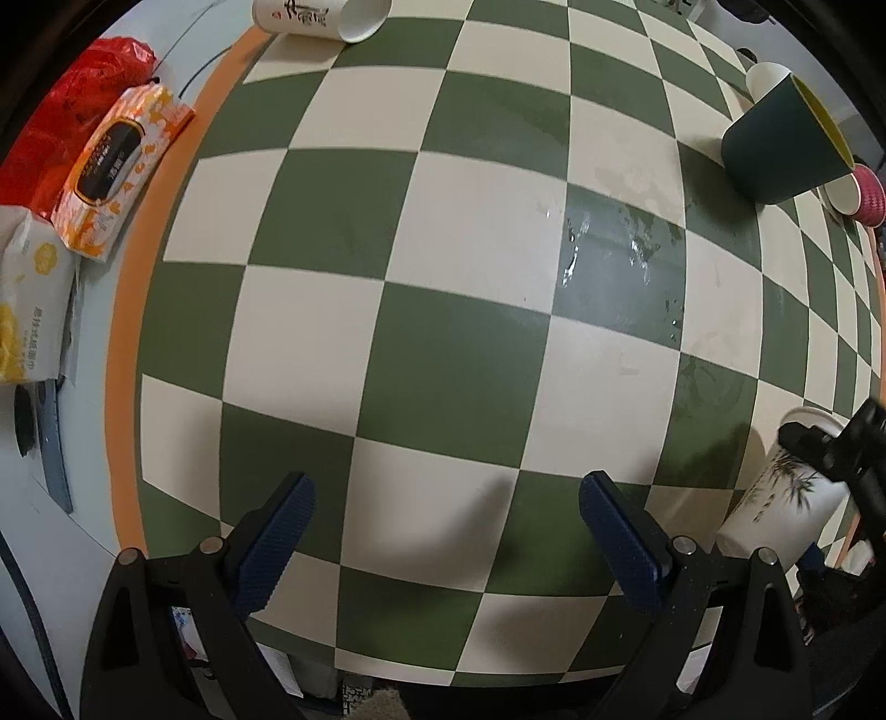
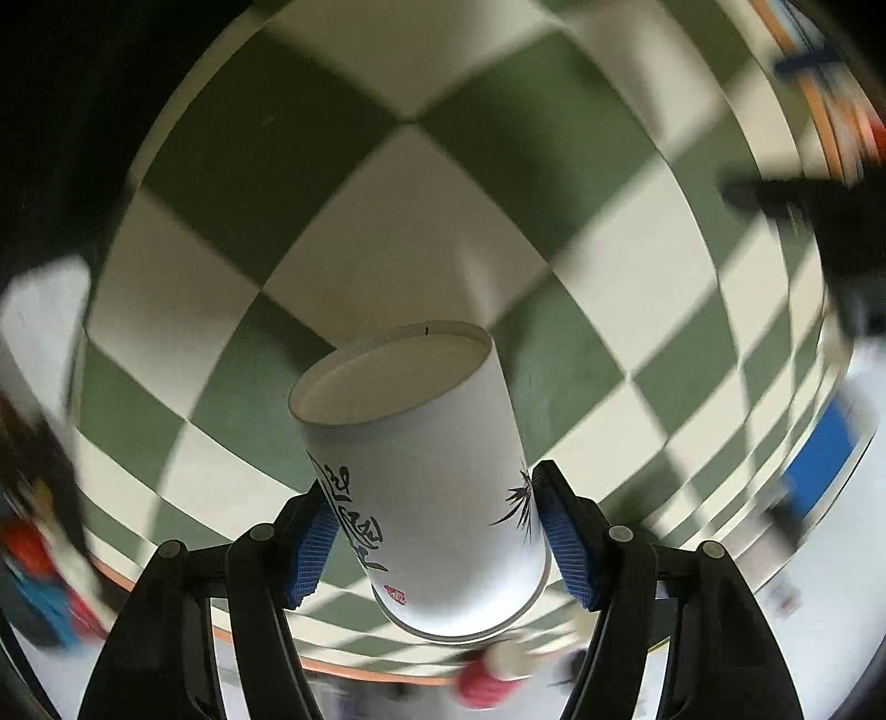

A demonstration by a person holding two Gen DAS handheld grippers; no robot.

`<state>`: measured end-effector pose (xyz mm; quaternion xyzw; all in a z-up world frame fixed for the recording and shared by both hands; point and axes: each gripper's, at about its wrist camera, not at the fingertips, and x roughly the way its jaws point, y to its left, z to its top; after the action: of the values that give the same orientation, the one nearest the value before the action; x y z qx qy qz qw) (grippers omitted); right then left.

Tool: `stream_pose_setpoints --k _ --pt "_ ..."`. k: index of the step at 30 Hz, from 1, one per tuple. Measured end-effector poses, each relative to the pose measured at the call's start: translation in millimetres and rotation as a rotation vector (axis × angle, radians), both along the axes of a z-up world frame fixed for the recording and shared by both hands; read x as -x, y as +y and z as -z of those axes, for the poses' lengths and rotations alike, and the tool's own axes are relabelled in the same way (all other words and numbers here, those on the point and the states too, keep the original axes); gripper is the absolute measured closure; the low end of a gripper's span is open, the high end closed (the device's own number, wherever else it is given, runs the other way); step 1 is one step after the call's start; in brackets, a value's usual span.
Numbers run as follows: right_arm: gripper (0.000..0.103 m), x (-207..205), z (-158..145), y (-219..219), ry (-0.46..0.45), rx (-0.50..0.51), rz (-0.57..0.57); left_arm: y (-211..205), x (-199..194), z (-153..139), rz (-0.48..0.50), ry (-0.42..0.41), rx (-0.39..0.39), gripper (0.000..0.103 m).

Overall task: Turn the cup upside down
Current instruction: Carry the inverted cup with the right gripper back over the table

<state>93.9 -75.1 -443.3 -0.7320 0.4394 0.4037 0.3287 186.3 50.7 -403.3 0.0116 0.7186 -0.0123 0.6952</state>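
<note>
Right wrist view: we have the white paper cup (image 2: 426, 476) clamped between the blue pads of the right gripper (image 2: 434, 531) — fingers (image 2: 562, 531) pressed on both sides of its wall. Cup is off the worktop (image 2: 387, 221), tilted, with its recessed base facing away from the camera and its rim nearest the lens. Black brush lettering and a bamboo print show on its side. Background is motion-blurred, so little else reads there.

Left wrist view: left gripper (image 1: 446, 531) hovers over the green-and-cream checked worktop, fingers (image 1: 277, 531) wide apart, holding nothing. Same cup appears at the right edge, gripped by the black tool, near the worktop's front edge. Wet smears (image 1: 614, 249) sit on the checks right of centre. A dark green cup (image 1: 786, 149) lies on its side at the far right, a printed paper cup (image 1: 321, 19) on its side at the far edge. Left of the orange border: a wet-wipes pack (image 1: 119, 166), a tissue pack (image 1: 27, 299), a red bag (image 1: 72, 105).
</note>
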Motion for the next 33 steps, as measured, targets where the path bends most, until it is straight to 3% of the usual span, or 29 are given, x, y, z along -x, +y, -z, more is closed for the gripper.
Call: stream_pose_setpoints --k 6,7,9,18,24,33 --pt "0.033 -51.7 -14.4 -9.3 0.049 -0.073 0.448 -3.5 2.3 -10.4 0.01 -0.017 -0.006 0.005" --pt "0.033 -40.0 -13.1 -17.0 0.053 -0.083 0.512 -5.9 1.7 -11.4 0.014 -0.019 -0.007 0.005" --pt "0.033 -55.7 -14.1 -25.9 0.056 -0.103 0.656 -10.5 -2.3 -13.5 0.023 -0.023 -0.007 0.005" --pt "0.033 -108.1 -10.6 -66.6 0.135 -0.126 1.203 -37.5 0.0 -18.6 0.073 -0.033 -0.015 0.005" --pt "0.033 -122.1 -5.3 -80.4 0.147 -0.161 1.372 -45.9 3.0 -19.7 0.088 -0.034 -0.014 0.005" --pt "0.033 -124.4 -6.1 -88.1 0.142 -0.195 1.454 -37.9 8.3 -9.1 0.089 -0.031 -0.006 0.005"
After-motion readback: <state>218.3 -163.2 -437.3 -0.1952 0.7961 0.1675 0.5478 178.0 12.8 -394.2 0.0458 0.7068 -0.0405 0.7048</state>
